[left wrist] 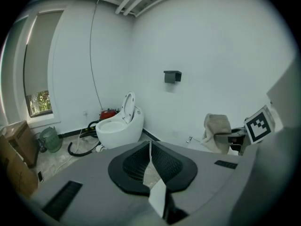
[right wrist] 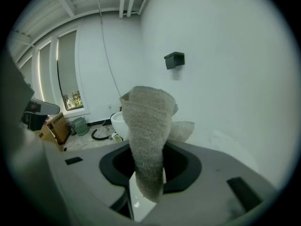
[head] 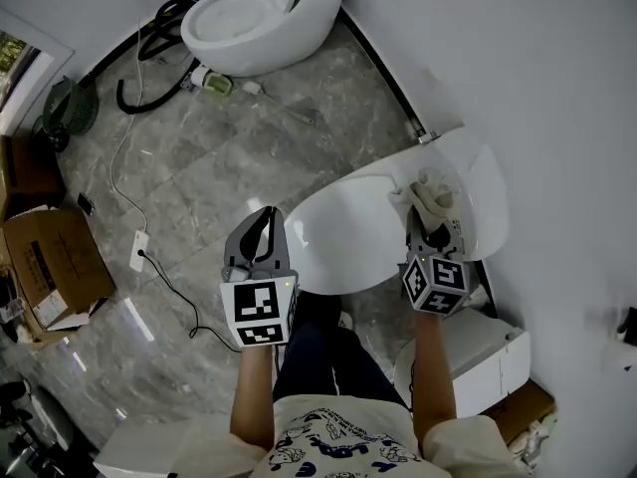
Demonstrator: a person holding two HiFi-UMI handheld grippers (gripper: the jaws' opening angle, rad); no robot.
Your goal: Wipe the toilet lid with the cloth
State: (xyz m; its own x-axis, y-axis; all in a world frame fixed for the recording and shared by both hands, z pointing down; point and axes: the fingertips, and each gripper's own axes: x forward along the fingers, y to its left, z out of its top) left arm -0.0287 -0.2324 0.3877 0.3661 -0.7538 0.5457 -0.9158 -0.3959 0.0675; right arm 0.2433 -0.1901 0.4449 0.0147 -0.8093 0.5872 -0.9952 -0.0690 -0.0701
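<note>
Clamping the beige cloth [head: 435, 193] firmly in the right gripper [head: 430, 217], over the rear part of the toilet lid [head: 343, 237], on the side nearest the white wall [head: 557, 88]. Sticking out past the 2 jaws as a thick folded roll in the right gripper view, with 1 loose flap drooping behind. Not showing clearly whether touching the toilet lid or hanging just above it.

Holding the left gripper [left wrist: 150, 147] just off the front left edge of the toilet lid, above the grey marble floor [head: 199, 167], with its 2 jaws pressed together at the tips and nothing between them.

Standing right at the front of the toilet lid in dark trousers [head: 318, 352], with both forearms reaching toward it.

Showing, well beyond the toilet lid, a 2nd toilet [head: 261, 18] with its own cover raised and a black hose [head: 149, 63] curling beside it. Showing, well to the left of the toilet lid, a cardboard box [head: 50, 267], a small green fan [head: 68, 108] and a white power strip [head: 138, 250] with a black cable running toward the lid. Showing a white box [head: 478, 357] near the front right of the toilet lid, and 1 small dark box [right wrist: 174, 59] on the wall high above it.
</note>
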